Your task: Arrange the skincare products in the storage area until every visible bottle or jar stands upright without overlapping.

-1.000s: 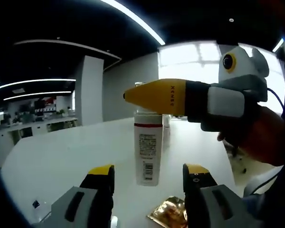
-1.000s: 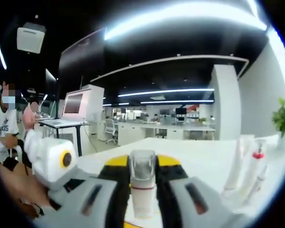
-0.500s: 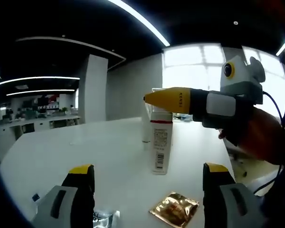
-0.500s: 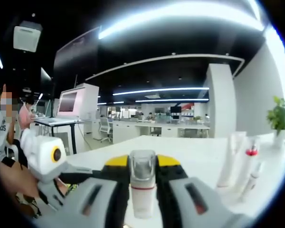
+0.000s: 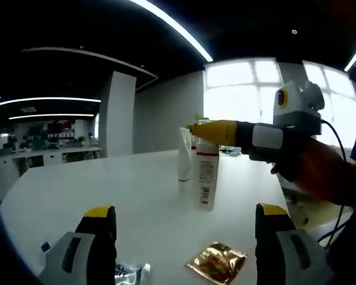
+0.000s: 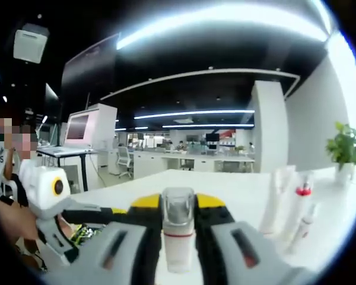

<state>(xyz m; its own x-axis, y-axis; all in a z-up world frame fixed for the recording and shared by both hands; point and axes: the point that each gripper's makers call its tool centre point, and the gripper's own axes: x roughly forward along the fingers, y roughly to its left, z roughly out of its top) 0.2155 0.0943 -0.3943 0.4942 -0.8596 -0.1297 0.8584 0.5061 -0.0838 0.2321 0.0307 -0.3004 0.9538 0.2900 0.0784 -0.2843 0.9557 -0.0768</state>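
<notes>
A white bottle [image 5: 206,178] with a red band and a clear cap stands upright over the white table [image 5: 107,190]. My right gripper [image 5: 216,132] comes in from the right and is shut on the bottle's top. In the right gripper view the same bottle [image 6: 178,243] sits pinched between the yellow-tipped jaws of the right gripper [image 6: 178,205]. A white tube [image 5: 184,159] stands just behind it. My left gripper [image 5: 186,214] is open wide, nearer than the bottle, with nothing between its jaws. The left gripper [image 6: 50,196] also shows at the left of the right gripper view.
A gold sachet [image 5: 218,261] and a small printed packet [image 5: 130,274] lie near the left gripper. Three upright white tubes [image 6: 274,202], one with a red collar [image 6: 298,205], stand at the right. A potted plant [image 6: 343,151] is behind them. A person [image 6: 0,166] stands at left.
The left gripper's jaws opened wide around the bottle. The right gripper, still shut on the bottle, carried it farther from the left gripper, toward the white tube.
</notes>
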